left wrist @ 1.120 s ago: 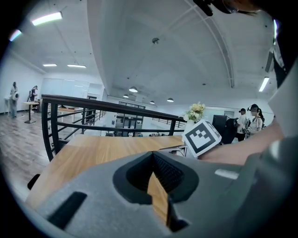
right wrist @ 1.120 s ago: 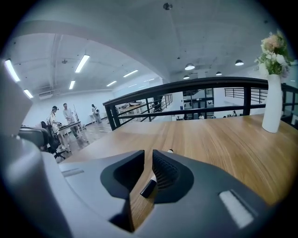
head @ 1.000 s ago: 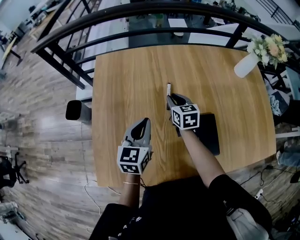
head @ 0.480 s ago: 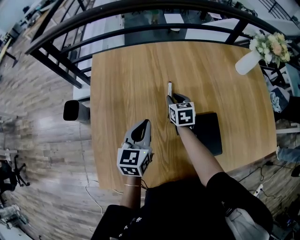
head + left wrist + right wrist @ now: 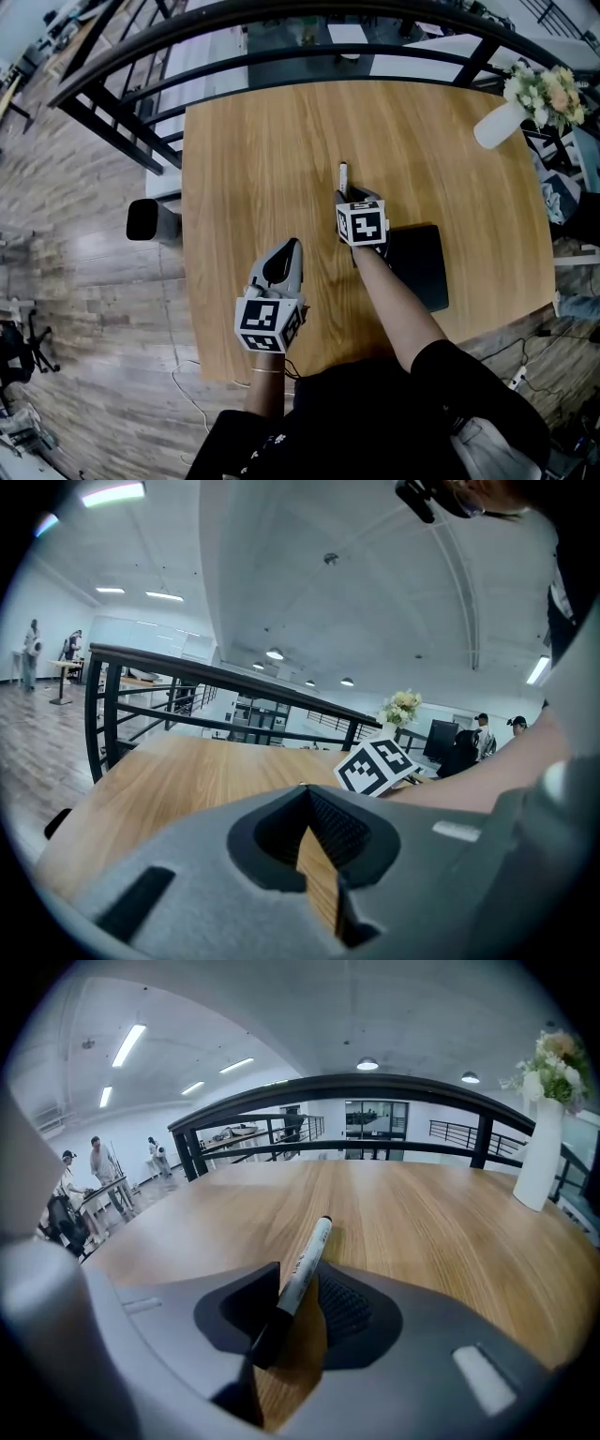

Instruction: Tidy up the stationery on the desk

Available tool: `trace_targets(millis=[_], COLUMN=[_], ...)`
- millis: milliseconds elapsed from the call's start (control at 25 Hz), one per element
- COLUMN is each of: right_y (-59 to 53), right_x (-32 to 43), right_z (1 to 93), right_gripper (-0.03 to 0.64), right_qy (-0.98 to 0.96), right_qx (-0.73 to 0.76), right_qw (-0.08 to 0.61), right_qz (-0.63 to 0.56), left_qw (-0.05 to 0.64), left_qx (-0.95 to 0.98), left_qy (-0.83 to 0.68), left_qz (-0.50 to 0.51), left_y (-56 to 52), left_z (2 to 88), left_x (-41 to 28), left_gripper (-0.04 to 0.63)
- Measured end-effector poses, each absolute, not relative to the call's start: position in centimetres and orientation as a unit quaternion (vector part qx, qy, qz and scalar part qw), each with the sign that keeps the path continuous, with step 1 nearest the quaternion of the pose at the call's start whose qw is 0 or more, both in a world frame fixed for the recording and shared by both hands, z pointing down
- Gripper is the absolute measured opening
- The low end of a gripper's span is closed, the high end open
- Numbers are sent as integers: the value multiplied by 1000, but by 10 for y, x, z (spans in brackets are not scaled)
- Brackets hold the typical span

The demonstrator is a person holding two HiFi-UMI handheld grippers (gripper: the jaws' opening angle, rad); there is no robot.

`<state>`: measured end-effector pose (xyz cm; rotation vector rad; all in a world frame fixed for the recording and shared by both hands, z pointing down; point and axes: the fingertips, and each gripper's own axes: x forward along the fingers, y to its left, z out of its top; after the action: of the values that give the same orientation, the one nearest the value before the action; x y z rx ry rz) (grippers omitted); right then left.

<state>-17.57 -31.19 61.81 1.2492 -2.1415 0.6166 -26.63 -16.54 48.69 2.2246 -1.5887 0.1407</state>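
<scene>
In the head view, the right gripper (image 5: 348, 197) rests near the middle of the wooden desk (image 5: 244, 159). Its jaws are pressed together on a pen (image 5: 343, 172), whose white end sticks out past the jaw tips and points towards the far edge of the desk. A flat black case (image 5: 419, 267) lies on the desk just behind and to the right of this gripper, partly under the person's forearm. The left gripper (image 5: 291, 246) sits nearer the person, well apart from the pen, with its jaws drawn to a point and nothing in them. A white vase (image 5: 492, 129) of flowers stands at the far right corner. A black railing (image 5: 281, 19) curves past the desk's far side.

In the left gripper view, the left gripper (image 5: 306, 794) has its jaw tips meeting, and only bare desk (image 5: 187, 771) shows through the hollow behind them.

In the right gripper view, the right gripper (image 5: 298, 1283) is clamped on the pen (image 5: 305, 1260). The pen's dark end sits low between the jaws, and its white barrel slants up and forward over the desk (image 5: 422, 1213). The vase (image 5: 536, 1162) stands far right, in front of the railing (image 5: 375, 1087).
</scene>
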Motion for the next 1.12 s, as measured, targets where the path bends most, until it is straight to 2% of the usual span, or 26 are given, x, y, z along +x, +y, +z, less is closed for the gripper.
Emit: trace_targets(millis=[320,440,520,1120], right_y=[-312,-311,-310,-300], right_x=[-178,-176,-175,-172], right_z=[627,626,626,602], right_gripper=[143,93,81,78], right_qy=[-792,-790,-791,-807], right_qx=[467,469,470,472], right_qw=[319,321,321,276], right_qz=[232,228,225,225], left_qw=[205,206,206,205], left_qx=[793,792,791,786], left_qy=[-572,-573,-574,-582], left_qz=[45,44,44,44], left_y=[-166,-166,-165,-160], left_z=[489,488,489,487], left_x=[-270,-270,-271,-278], left_gripper=[-8,-8,-8,-8])
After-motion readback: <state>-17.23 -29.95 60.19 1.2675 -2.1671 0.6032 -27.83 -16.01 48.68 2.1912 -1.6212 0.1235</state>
